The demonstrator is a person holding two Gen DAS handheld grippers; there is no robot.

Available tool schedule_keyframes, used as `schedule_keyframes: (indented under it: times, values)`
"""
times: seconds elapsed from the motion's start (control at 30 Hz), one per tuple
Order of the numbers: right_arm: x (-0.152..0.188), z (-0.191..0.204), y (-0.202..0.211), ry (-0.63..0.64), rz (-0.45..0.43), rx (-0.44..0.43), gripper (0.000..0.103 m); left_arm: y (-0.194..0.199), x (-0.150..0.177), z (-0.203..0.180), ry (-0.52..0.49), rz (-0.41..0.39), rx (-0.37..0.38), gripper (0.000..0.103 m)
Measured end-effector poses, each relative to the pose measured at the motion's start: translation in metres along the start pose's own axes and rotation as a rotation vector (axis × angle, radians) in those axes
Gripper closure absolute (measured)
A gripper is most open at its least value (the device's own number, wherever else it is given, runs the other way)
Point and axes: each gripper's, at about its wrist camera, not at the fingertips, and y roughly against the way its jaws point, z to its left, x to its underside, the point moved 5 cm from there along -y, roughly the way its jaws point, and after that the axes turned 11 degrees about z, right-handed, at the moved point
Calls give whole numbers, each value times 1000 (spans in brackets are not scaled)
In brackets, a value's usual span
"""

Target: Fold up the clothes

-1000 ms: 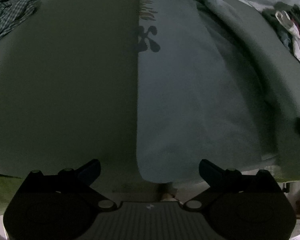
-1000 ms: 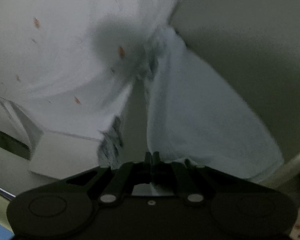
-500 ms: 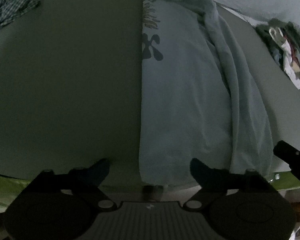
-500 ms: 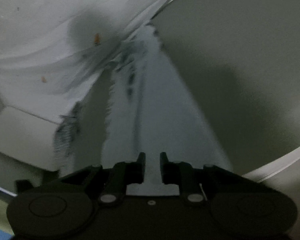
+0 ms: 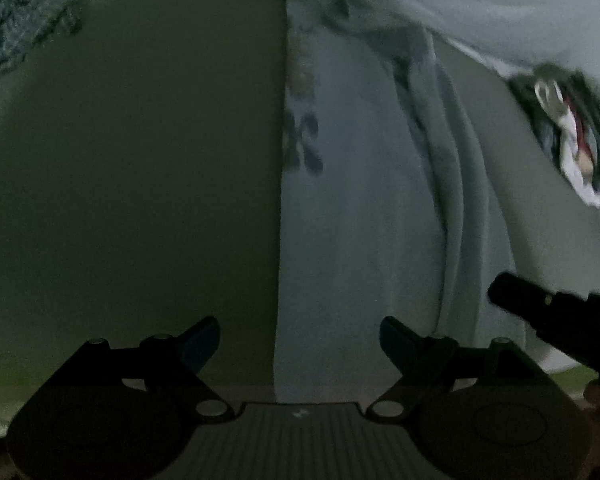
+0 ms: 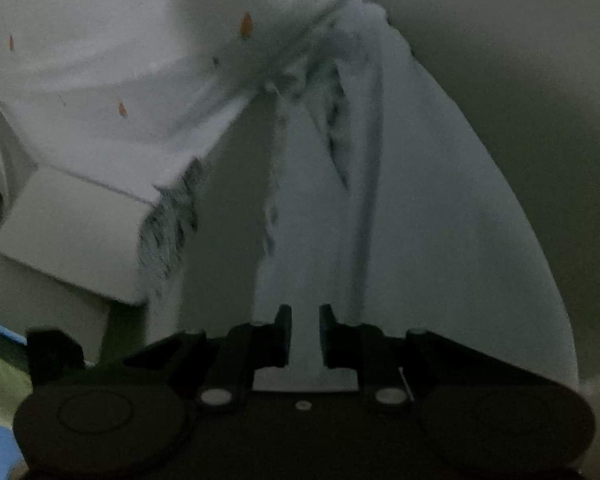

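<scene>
Pale shirt spread on the worktop, two claws near it

The pale shirt [image 5: 352,220] (with a dark print) lies flat on the grey worktop [image 5: 140,180]. The left claw [image 5: 300,330] stands wide above its near edge, holding nothing. The right claw [image 6: 304,336] is narrow, with a fold of shirt between its fingers [image 6: 284,332]; whether they press it, I cannot tell.

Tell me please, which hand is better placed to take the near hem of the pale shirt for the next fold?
Probably left. The left tongs stand wide open over the near hem of the shirt. The right tongs show only a narrow gap and sit at its side fold.
</scene>
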Motion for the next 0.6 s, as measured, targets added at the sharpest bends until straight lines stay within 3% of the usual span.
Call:
schedule_keyframes:
  times: [0.17, 0.3, 0.53, 0.6]
  values:
    - [-73, -15, -14, -44, -35, -32, 87, 7, -43, 5, 93, -57, -10, 15]
    - [-127, -21, -31, -103, -63, -69, 87, 5, -73, 10, 188, -92, 40, 15]
    - [-207, -21, -62, -168, -165, 20, 84, -8, -135, 24, 210, -106, 70, 15]
    - [-230, -18, -75, -179, -203, 44, 75, -17, -166, 28, 204, -109, 90, 15]
